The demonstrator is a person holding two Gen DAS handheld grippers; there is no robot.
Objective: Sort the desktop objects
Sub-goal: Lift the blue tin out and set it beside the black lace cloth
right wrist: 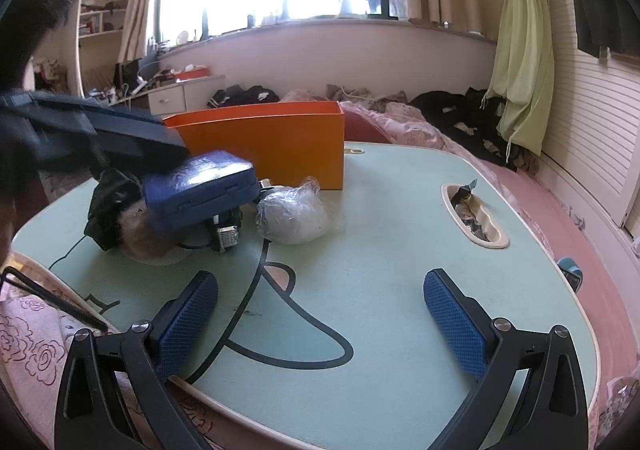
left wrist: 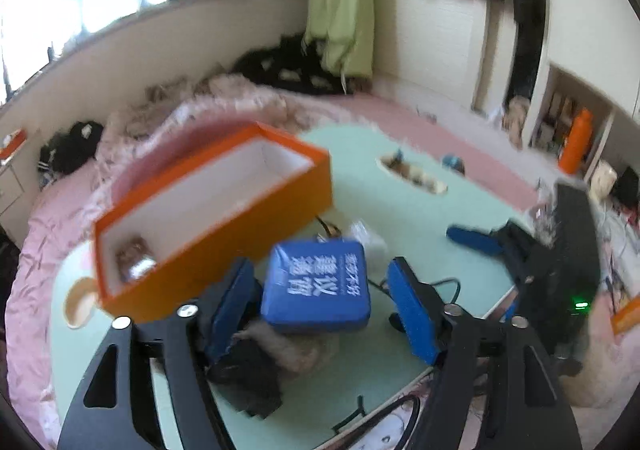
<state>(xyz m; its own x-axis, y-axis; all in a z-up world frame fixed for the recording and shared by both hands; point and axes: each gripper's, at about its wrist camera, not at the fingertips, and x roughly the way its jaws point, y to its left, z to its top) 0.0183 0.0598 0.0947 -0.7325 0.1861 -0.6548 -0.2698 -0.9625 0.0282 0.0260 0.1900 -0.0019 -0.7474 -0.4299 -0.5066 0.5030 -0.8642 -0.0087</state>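
A blue zip case [left wrist: 316,286] with white characters lies tilted on a pile of a fuzzy brown thing [left wrist: 292,346] and black cloth [left wrist: 248,374]. My left gripper [left wrist: 320,266] straddles the case with its blue pads a little off both sides, so it is open. From the right wrist view the case [right wrist: 200,190] rests just under that blurred gripper [right wrist: 120,138]. Behind stands an orange box [left wrist: 240,234] [right wrist: 280,142], open on top, with a small jar [left wrist: 136,262] inside. My right gripper [right wrist: 320,314] hovers open over the bare green tabletop [right wrist: 400,290].
A plastic-wrapped bundle [right wrist: 292,214] and a small black device [right wrist: 228,230] with a cable lie beside the pile. A slot tray [right wrist: 500,240] set into the table holds wrappers. The table stands on a pink bed; a window wall lies beyond.
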